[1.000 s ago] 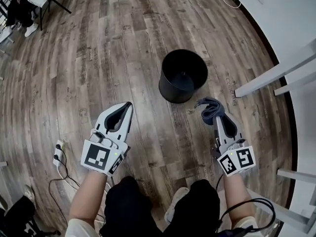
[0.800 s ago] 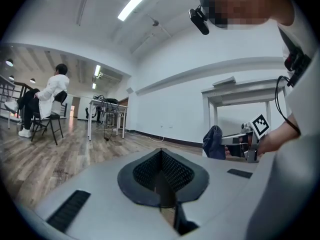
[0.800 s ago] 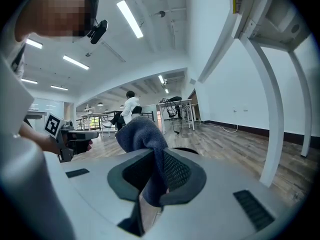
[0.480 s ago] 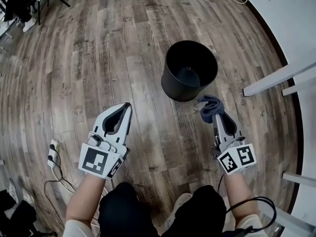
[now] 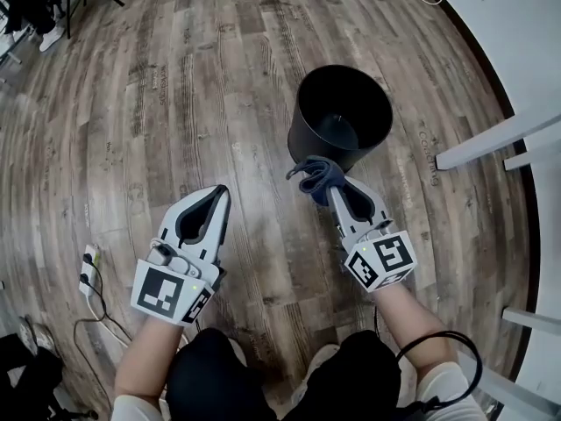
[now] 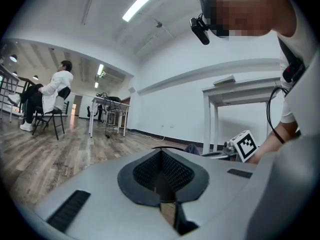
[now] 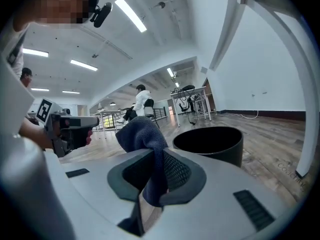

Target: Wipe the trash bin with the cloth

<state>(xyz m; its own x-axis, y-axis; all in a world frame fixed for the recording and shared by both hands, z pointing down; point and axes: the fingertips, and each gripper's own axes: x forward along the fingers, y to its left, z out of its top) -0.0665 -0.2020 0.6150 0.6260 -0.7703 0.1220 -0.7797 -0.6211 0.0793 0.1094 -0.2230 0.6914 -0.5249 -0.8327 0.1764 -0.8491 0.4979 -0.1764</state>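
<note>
The bin (image 5: 303,144) sits just in front of the right gripper (image 5: 336,191), its jaws pinching the cloth (image 5: 314,174); the left gripper (image 5: 221,195) has its jaws pressed together

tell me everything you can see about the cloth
The cloth is dark grey-blue, soft and woven-looking, bunched into loose folds. The right hand-held gripper is shut on one part of it; a strip runs down between the jaws and the rest bulges out past their tips. It is held above the wood floor, close to the near side of the black bin. Whether it touches the bin cannot be told.
</note>
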